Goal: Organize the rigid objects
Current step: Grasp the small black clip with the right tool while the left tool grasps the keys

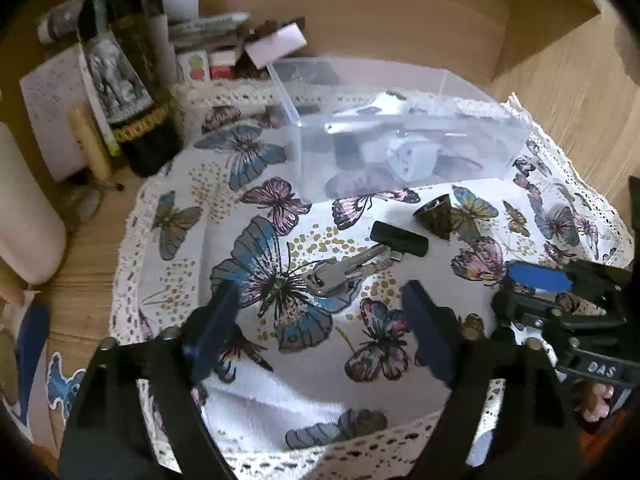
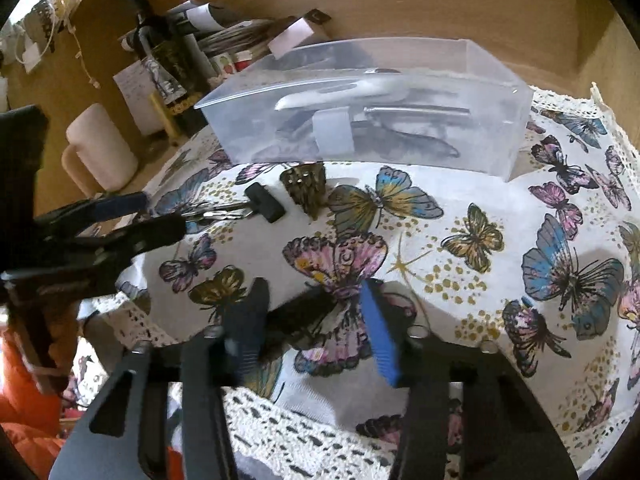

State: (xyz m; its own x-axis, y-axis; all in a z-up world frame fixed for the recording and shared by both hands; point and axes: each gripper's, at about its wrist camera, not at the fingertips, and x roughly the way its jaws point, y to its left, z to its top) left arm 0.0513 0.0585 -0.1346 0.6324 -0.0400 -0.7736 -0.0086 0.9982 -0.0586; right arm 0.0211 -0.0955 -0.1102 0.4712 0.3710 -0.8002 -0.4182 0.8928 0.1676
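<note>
A silver key bunch [image 1: 340,276] lies on the butterfly cloth [image 1: 280,380], just ahead of my open left gripper [image 1: 320,304]. A black USB stick [image 1: 398,239] lies beyond the keys, and a small brass bell [image 1: 437,215] lies on its side next to it. A clear plastic box [image 1: 400,136] behind them holds a white adapter and other items. My right gripper [image 2: 312,300] is open and empty above the cloth [image 2: 480,208]. In the right wrist view the keys [image 2: 220,213], USB stick [image 2: 265,202], bell [image 2: 306,190] and box [image 2: 360,120] lie ahead, with the left gripper [image 2: 160,216] at the keys.
A dark bottle [image 1: 124,80], papers, tubes and a cream candle [image 1: 28,208] crowd the back left. A wooden wall [image 1: 400,20] runs behind the box. The right gripper [image 1: 536,280] shows at the right edge of the left wrist view.
</note>
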